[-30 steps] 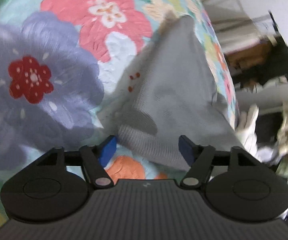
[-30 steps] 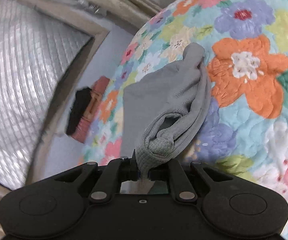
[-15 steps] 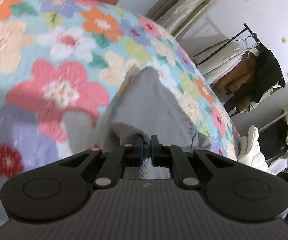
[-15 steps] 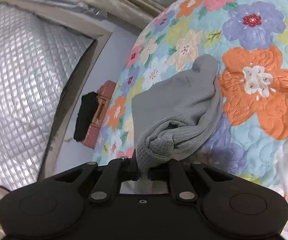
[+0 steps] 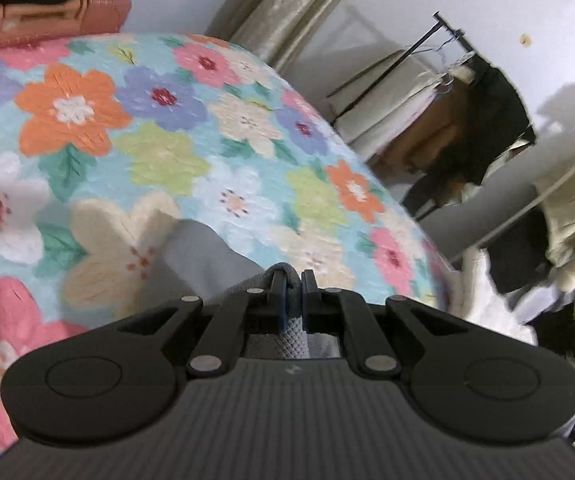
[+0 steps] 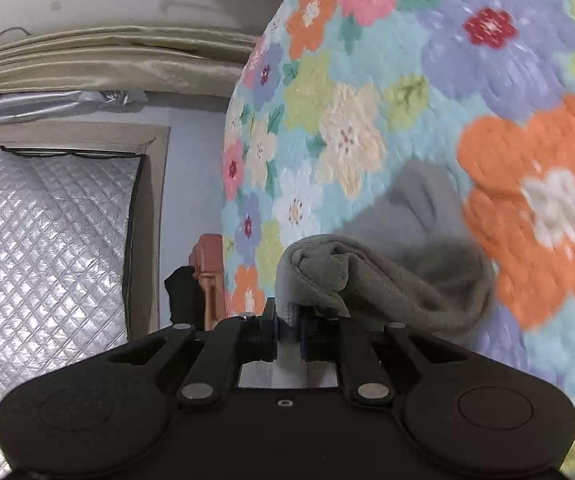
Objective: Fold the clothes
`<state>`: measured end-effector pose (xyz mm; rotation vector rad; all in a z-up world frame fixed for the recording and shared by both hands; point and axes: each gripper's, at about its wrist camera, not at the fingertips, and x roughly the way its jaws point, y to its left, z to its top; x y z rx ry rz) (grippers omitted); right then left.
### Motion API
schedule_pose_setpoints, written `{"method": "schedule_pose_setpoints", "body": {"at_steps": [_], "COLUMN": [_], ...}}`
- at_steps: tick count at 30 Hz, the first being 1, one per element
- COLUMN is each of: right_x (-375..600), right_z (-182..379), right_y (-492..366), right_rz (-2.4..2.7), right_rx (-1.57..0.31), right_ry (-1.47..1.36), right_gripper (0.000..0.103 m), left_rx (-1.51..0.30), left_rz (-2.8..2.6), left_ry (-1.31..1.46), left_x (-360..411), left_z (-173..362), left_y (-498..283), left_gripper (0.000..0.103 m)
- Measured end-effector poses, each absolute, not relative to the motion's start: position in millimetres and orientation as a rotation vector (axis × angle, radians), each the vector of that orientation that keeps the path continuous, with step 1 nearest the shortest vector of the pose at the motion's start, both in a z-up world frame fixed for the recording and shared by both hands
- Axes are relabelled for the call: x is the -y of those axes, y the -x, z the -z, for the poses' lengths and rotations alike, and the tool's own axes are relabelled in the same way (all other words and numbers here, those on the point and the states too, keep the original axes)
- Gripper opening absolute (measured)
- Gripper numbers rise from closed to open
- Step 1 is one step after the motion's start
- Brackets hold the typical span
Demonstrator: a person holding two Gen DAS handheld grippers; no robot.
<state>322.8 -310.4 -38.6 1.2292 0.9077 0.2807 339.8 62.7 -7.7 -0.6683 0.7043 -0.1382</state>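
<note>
Your left gripper (image 5: 292, 280) is pinched tight on an edge of the grey garment (image 6: 399, 276), which hangs down from it over the floral quilt (image 5: 159, 152). Your right gripper (image 6: 289, 322) grips a bunched fold of the same garment; its jaws have just been opening slightly, cloth between them. A clothes rack (image 5: 459, 92) stands beyond the bed.

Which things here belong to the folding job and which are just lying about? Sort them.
Part of the job:
- grey garment
- left gripper, shut on it
- right gripper, shut on it
- floral quilt beneath it

Lying about:
- reddish-brown case
- clothes rack
- silver quilted panel
</note>
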Motion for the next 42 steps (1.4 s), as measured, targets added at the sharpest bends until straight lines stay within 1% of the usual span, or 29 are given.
{"method": "schedule_pose_setpoints", "body": {"at_steps": [2, 3, 4, 5, 7, 8, 9, 10, 11, 12, 14, 18, 20, 22, 23, 26, 28, 30, 31, 32, 37, 39, 40, 42], "right_x": [308.4, 309.1, 310.8, 313.6, 320.9, 326.5, 331.3, 335.8, 340.3, 344.3, 347.0, 322.8, 307.9, 301.5, 300.2, 296.0, 287.1, 279.1, 276.5, 274.5, 281.5, 284.2, 282.9, 275.8], "right_z": [40.7, 42.4, 44.6, 47.4, 51.6, 53.5, 54.8, 55.4, 55.4, 54.9, 51.1, 39.8, 39.7, 45.2, 48.8, 59.8, 66.5, 73.8, 76.6, 78.4, 63.2, 54.6, 52.2, 51.0], "right_y": [-332.6, -336.7, -340.5, -344.0, -348.4, -351.4, -353.7, -354.1, -352.6, -350.4, -343.3, -326.1, -323.3, -328.9, -333.2, -344.8, -352.6, -360.2, -363.0, -365.8, -372.3, -376.4, -381.8, -394.0], "right_rz": [-0.275, -0.26, -0.247, -0.238, -0.23, -0.239, -0.248, -0.256, -0.272, -0.3, -0.334, -0.379, -0.403, -0.416, -0.418, -0.417, -0.454, -0.527, -0.566, -0.591, -0.624, -0.616, -0.6, -0.552], "right_rx": [-0.907, -0.91, -0.905, -0.893, -0.873, -0.869, -0.867, -0.866, -0.862, -0.855, -0.822, -0.728, -0.708, -0.724, -0.735, -0.737, -0.736, -0.744, -0.748, -0.75, -0.661, -0.627, -0.631, -0.668], "right_ry": [-1.214, -1.214, -1.219, -1.228, -1.217, -1.199, -1.179, -1.155, -1.114, -1.058, -0.899, -0.396, -0.233, -0.226, -0.244, -0.274, -0.263, -0.248, -0.239, -0.226, -0.281, -0.308, -0.309, -0.289], "right_gripper": [0.019, 0.025, 0.044, 0.057, 0.057, 0.057, 0.057, 0.057, 0.057, 0.057, 0.057, 0.057, 0.057, 0.057, 0.057, 0.057, 0.057, 0.057, 0.048, 0.026, 0.021, 0.021, 0.021, 0.021], "left_rx": [-0.709, -0.722, -0.74, -0.749, -0.749, -0.748, -0.729, -0.71, -0.695, -0.685, -0.68, -0.71, -0.75, -0.774, -0.771, -0.751, -0.725, -0.697, -0.689, -0.673, -0.512, -0.476, -0.459, -0.481], "left_rz": [0.138, 0.129, 0.135, 0.139, 0.129, 0.124, 0.129, 0.133, 0.148, 0.169, 0.235, 0.284, 0.316, 0.345, 0.339, 0.351, 0.416, 0.438, 0.445, 0.446, 0.335, 0.276, 0.247, 0.172], "left_ry": [0.625, 0.61, 0.609, 0.632, 0.667, 0.684, 0.674, 0.664, 0.643, 0.607, 0.532, 0.308, 0.263, 0.258, 0.256, 0.284, 0.303, 0.259, 0.256, 0.271, 0.308, 0.3, 0.297, 0.293], "left_x": [-60.4, -59.6, -60.7, -64.6, -79.1, -86.4, -92.3, -98.3, -102.5, -105.2, -107.3, -92.4, -82.1, -75.5, -73.2, -69.4, -64.9, -55.5, -52.8, -51.9, -54.7, -56.5, -57.5, -61.2], "left_z": [10.1, 14.3, 20.9, 27.7, 37.3, 42.1, 42.8, 43.4, 42.5, 42.2, 45.0, 57.7, 70.1, 83.9, 89.2, 99.9, 102.8, 101.8, 100.9, 99.0, 67.8, 57.1, 51.8, 53.8], "left_y": [-348.2, -353.7, -362.0, -368.4, -373.1, -375.4, -371.3, -367.3, -363.3, -358.4, -351.7, -347.0, -351.4, -357.5, -359.8, -365.0, -366.0, -362.9, -360.9, -357.5, -330.9, -333.3, -334.7, -354.3], "left_gripper": [0.006, 0.006, 0.006, 0.008, 0.01, 0.014, 0.022, 0.029, 0.044, 0.055, 0.06, 0.06, 0.06, 0.061, 0.063, 0.063, 0.057, 0.009, 0.005, 0.004, 0.004, 0.004, 0.004, 0.005]}}
